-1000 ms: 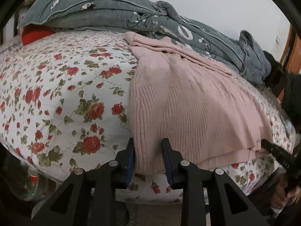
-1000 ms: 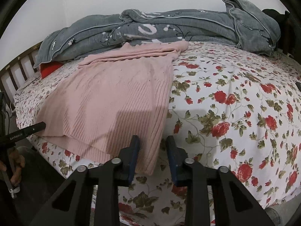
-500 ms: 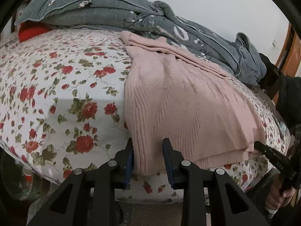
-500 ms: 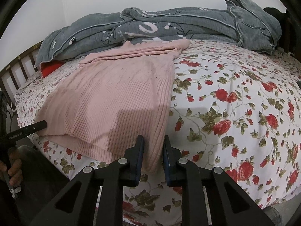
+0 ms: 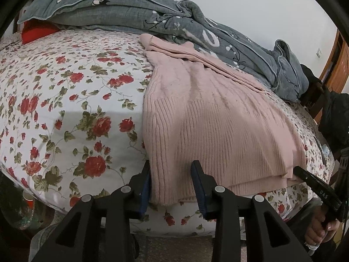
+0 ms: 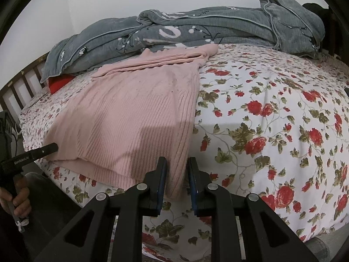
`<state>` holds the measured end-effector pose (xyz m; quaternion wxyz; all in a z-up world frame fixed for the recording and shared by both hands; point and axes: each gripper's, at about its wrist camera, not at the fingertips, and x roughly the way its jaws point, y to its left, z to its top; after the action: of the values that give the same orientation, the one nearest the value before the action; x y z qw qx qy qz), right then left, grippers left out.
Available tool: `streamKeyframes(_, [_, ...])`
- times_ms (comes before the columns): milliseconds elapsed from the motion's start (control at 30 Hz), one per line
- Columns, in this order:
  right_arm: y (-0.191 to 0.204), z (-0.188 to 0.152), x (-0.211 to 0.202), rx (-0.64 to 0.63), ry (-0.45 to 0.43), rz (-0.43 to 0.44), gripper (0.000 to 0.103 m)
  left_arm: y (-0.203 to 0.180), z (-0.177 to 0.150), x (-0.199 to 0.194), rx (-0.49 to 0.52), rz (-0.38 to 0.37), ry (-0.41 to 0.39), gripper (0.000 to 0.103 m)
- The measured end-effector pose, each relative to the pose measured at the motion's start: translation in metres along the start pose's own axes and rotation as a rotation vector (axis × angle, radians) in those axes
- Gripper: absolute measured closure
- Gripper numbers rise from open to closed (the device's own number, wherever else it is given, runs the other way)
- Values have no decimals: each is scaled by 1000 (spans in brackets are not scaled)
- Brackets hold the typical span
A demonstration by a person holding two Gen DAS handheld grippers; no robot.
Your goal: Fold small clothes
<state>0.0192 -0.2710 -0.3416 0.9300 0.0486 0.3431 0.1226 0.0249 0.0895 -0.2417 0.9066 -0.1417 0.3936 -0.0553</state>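
Note:
A pink ribbed knit sweater (image 5: 213, 118) lies flat on the floral bed sheet (image 5: 72, 100), its hem hanging a little over the near bed edge. It also shows in the right wrist view (image 6: 135, 118). My left gripper (image 5: 171, 170) is open, its jaws astride the hem's left corner. My right gripper (image 6: 176, 168) has narrowed its jaws around the hem's right corner; a small gap still shows beside the cloth. The right gripper's tip shows in the left wrist view (image 5: 314, 183), and the left gripper's tip in the right wrist view (image 6: 35, 152).
A rumpled grey quilt (image 5: 196, 28) lies along the far side of the bed, touching the sweater's top. A red pillow (image 5: 37, 31) sits under it at the left. A wooden headboard (image 6: 19, 87) and wooden furniture (image 5: 338, 65) flank the bed.
Both grippers have moved forward onto the sweater's hem corners. The right gripper's jaws have narrowed around the cloth. The left jaws stay apart.

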Motion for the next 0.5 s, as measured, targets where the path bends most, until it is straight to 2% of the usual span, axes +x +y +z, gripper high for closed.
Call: streamKeyframes(500, [6,-3,0,-17,-13,-25,82,6,0,-1,-11,0,-5,69])
